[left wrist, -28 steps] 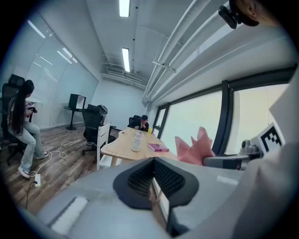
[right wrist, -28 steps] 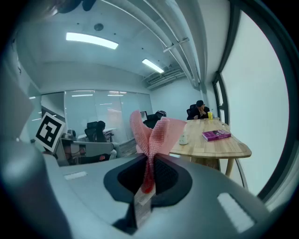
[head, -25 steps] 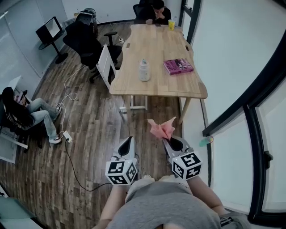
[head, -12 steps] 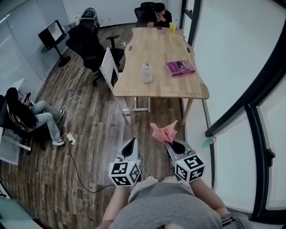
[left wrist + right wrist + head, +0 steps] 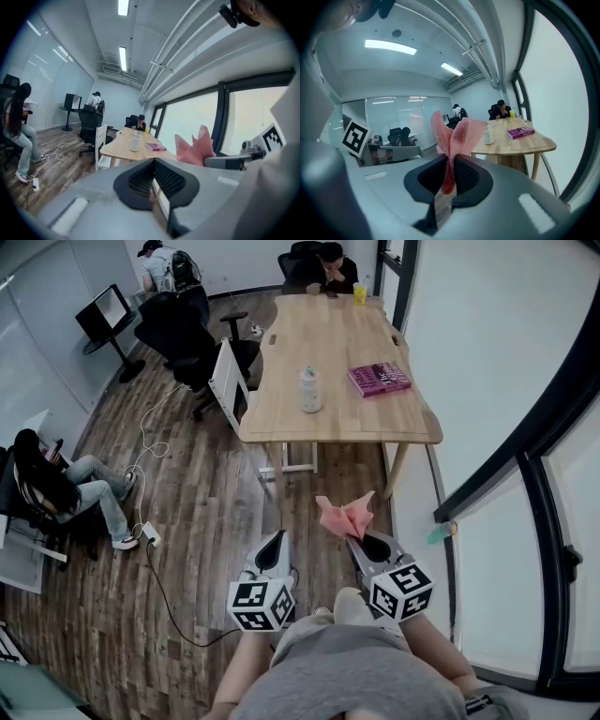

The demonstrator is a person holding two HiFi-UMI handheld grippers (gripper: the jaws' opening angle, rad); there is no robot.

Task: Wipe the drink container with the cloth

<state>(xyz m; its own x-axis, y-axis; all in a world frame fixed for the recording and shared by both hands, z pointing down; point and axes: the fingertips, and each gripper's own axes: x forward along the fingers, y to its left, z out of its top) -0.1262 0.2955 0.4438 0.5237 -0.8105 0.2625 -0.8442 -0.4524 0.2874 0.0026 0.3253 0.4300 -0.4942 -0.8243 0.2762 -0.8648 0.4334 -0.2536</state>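
The drink container (image 5: 309,390), a pale bottle, stands upright on the wooden table (image 5: 281,418) well ahead of me; it also shows small as the bottle (image 5: 135,140) and the bottle (image 5: 488,136). My right gripper (image 5: 360,540) is shut on a pink cloth (image 5: 343,515), which sticks up from its jaws as a crumpled cloth (image 5: 452,136). My left gripper (image 5: 274,547) is shut with nothing in it; the left gripper (image 5: 152,187) shows its jaws pressed together. Both grippers hang over the floor, short of the table.
A magenta book (image 5: 379,378) lies right of the bottle. A person (image 5: 328,266) sits at the table's far end by a yellow cup (image 5: 360,294). A white chair (image 5: 228,381) and black office chairs (image 5: 178,329) stand left. Another person (image 5: 52,484) sits far left; cables cross the floor.
The view has crept a little closer to the table. A person has come into view at the far back left. Both grippers keep their hold and pose.
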